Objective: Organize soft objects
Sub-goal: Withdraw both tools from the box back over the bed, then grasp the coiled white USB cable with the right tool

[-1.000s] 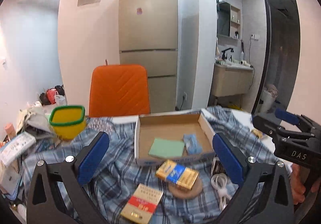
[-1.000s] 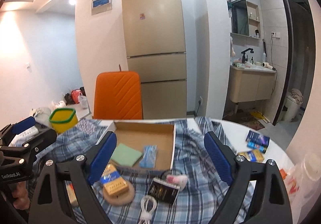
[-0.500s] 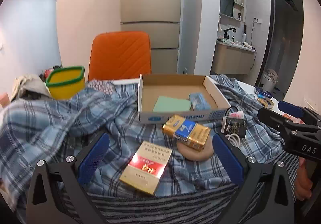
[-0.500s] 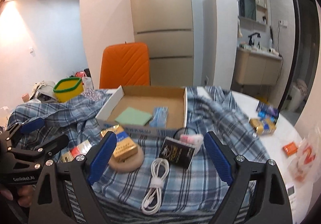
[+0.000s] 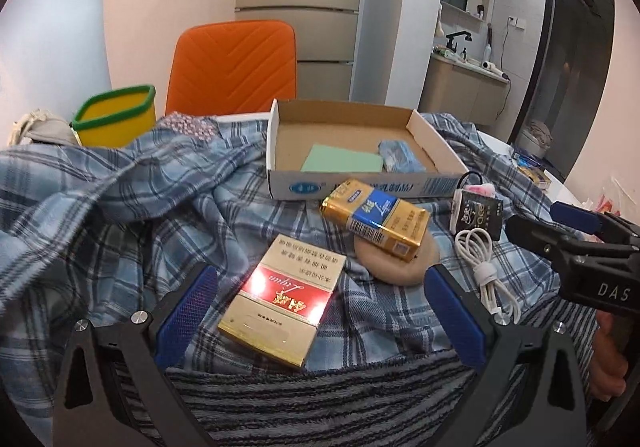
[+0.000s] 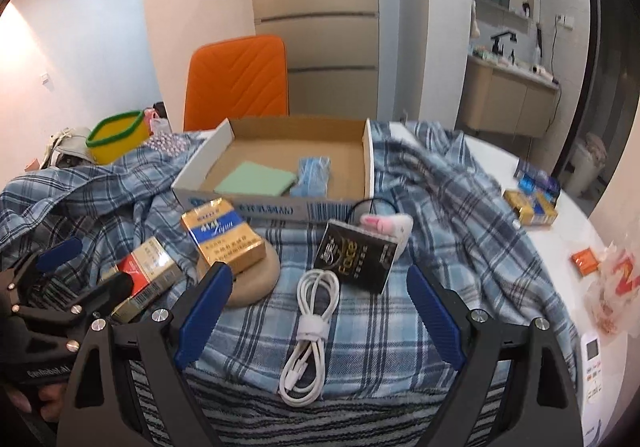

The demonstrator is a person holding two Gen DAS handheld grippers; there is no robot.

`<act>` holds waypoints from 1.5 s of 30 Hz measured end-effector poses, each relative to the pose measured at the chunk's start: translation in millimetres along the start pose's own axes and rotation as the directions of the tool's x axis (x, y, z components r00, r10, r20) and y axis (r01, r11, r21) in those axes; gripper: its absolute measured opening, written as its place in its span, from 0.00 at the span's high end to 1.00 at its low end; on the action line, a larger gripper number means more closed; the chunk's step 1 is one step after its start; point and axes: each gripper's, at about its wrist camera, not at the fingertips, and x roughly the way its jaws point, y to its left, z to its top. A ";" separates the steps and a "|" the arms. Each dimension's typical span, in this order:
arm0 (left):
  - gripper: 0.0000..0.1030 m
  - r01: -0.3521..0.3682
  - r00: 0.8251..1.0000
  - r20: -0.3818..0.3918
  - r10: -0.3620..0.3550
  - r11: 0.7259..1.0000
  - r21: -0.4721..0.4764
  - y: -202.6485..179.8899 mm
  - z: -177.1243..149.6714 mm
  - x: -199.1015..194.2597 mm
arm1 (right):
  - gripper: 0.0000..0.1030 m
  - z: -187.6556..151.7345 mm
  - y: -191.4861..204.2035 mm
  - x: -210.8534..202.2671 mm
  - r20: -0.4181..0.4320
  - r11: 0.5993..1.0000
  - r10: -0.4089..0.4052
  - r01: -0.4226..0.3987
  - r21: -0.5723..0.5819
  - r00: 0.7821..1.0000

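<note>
Both grippers dip closer over the plaid cloth (image 5: 168, 215); left gripper (image 5: 320, 311) and right gripper (image 6: 316, 311) gape wide, empty.

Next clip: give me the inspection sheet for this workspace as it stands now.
Surface: white table, mostly under cloth.
Job's things: blue plaid cloth spread rumpled; striped grey fleece at near edge.
Clutter: open cardboard box holding green pad; red-and-gold carton; blue-and-gold carton on tan round disc; black packet.
Grippers: left gripper and right gripper, jaws open, empty.
Cables: coiled white cable.
Surroundings: orange chair, beige fridge.
</note>
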 end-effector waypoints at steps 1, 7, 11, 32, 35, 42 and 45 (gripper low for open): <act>0.01 0.000 1.000 -0.005 0.000 1.000 -0.007 2.0 -0.6 2.0 | 0.12 -0.3 0.6 2.4 -0.010 1.000 -0.003 0.002 0.000 1.000; 0.01 0.002 1.000 -0.031 -0.003 1.000 -0.028 5.8 -3.9 6.9 | 0.17 -4.9 4.4 20.9 -0.067 1.000 -0.012 0.011 -0.006 0.998; 0.01 0.008 0.999 -0.044 -0.010 0.999 -0.039 8.5 -3.6 10.1 | 0.24 -8.2 5.4 31.9 -0.114 1.000 -0.004 0.004 -0.003 0.993; 0.01 -0.002 0.999 -0.034 0.000 0.999 -0.045 10.6 -3.9 7.0 | 0.73 -26.7 9.2 68.8 -0.287 1.000 -0.015 0.012 -0.012 0.958; 0.01 -0.002 0.999 -0.033 0.001 0.999 -0.046 11.1 -3.9 7.0 | 0.76 -26.2 6.0 66.9 -0.282 1.000 -0.001 0.003 0.008 0.960; 0.01 -0.003 0.999 -0.033 0.002 0.999 -0.045 11.2 -3.8 6.9 | 0.76 -23.5 7.6 58.0 -0.237 1.000 -0.022 0.022 -0.004 0.971; 0.01 -0.008 1.000 -0.026 0.007 0.999 -0.046 11.2 -3.3 4.7 | 0.76 -21.0 4.5 52.4 -0.215 1.000 -0.028 0.030 0.007 0.976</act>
